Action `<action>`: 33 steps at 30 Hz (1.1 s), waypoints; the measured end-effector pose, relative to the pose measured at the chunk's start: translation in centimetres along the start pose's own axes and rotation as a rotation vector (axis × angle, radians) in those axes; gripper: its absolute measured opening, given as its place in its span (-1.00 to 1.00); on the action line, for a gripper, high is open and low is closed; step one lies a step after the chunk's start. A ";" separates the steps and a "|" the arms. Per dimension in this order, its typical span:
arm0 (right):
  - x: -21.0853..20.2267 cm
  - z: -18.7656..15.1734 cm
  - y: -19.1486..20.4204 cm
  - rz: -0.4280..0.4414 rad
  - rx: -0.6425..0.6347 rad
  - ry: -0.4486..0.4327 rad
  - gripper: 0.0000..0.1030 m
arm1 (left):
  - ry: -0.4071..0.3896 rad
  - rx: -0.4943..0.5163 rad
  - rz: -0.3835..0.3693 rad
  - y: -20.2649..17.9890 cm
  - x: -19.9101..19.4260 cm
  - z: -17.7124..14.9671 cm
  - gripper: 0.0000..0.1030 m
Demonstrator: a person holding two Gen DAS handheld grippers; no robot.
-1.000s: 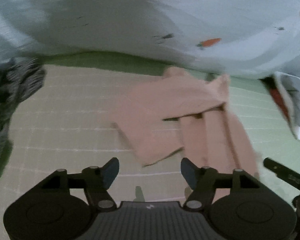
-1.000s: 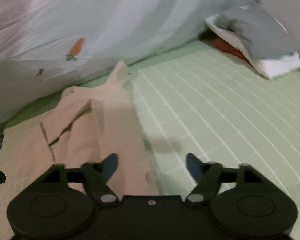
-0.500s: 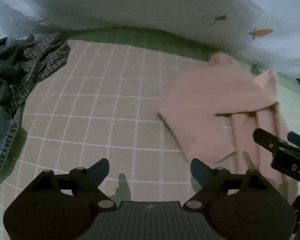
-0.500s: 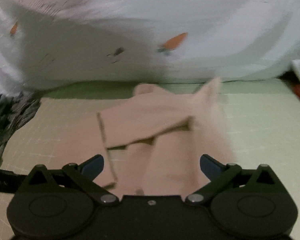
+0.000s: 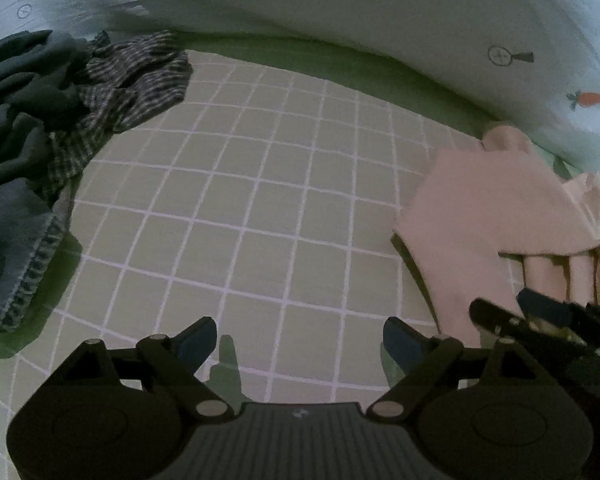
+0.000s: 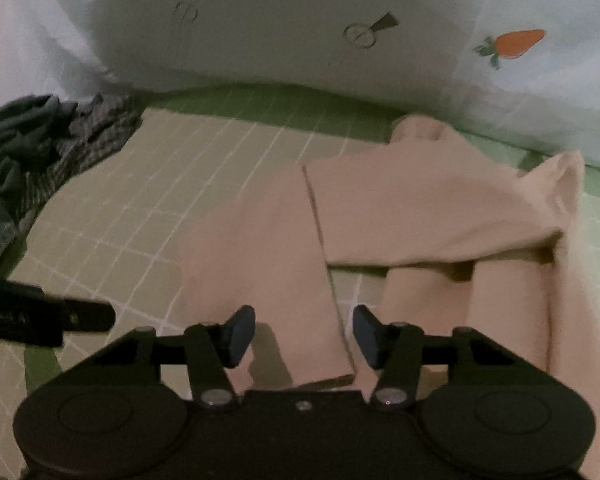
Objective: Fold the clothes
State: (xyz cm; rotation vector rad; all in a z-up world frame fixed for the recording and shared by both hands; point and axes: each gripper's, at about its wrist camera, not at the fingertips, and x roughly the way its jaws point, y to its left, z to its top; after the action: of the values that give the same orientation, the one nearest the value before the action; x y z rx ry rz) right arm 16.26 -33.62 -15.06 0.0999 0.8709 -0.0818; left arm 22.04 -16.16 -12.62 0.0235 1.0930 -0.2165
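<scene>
Tools have shifted: right tool (image 6: 304, 334), jaws just narrowed, now straddles the pink garment's (image 6: 420, 208) near edge without gripping; left tool (image 5: 296, 338), spread wide, hovers over bare bedsheet (image 5: 260, 200), garment off right.

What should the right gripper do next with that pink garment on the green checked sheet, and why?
Probably ease the right gripper down and finish closing on the near edge of the pink knit garment. Its jaws have just been closing, that edge lies between the pads, but they do not press on it yet. The left gripper is open over the bare green checked sheet, holding nothing.
</scene>
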 end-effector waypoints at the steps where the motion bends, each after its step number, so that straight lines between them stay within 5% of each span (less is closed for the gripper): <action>1: 0.2 0.0 0.1 -0.001 -0.008 0.010 0.05 | -0.004 -0.002 0.003 0.1 -0.1 0.0 0.75; 4: 0.0 0.1 0.0 0.016 -0.003 0.018 -0.30 | -0.022 -0.002 0.007 0.1 -0.9 0.3 0.75; 5: -0.1 0.1 0.0 0.022 -0.001 0.019 -0.81 | -0.032 0.000 0.006 0.0 -1.3 0.3 0.75; 6: -0.2 0.2 -0.1 0.039 0.005 0.022 -0.91 | -0.044 0.003 0.004 -0.1 -1.8 0.3 0.75; 11: -4.2 0.2 0.1 0.029 -0.032 -0.102 -0.92 | -0.109 0.037 -0.018 -0.8 -4.6 -0.1 0.75; 19: -14.1 -2.6 -2.6 -0.027 0.115 -0.275 -0.92 | -0.136 0.130 -0.085 -4.4 -7.8 -4.2 0.75; 24: -17.8 -6.2 -5.6 -0.063 0.256 -0.280 -0.92 | -0.134 0.216 -0.120 -7.5 -9.3 -7.3 0.75; 33: -20.0 -12.9 -9.6 -0.088 0.410 -0.160 -0.92 | -0.070 0.268 -0.144 -12.0 -10.5 -11.6 0.75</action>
State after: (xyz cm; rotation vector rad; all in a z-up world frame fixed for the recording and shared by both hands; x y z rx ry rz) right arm -7.46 -40.93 -8.49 0.4334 0.6886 -0.3466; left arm 5.03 -24.71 -7.68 0.1763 0.9909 -0.4891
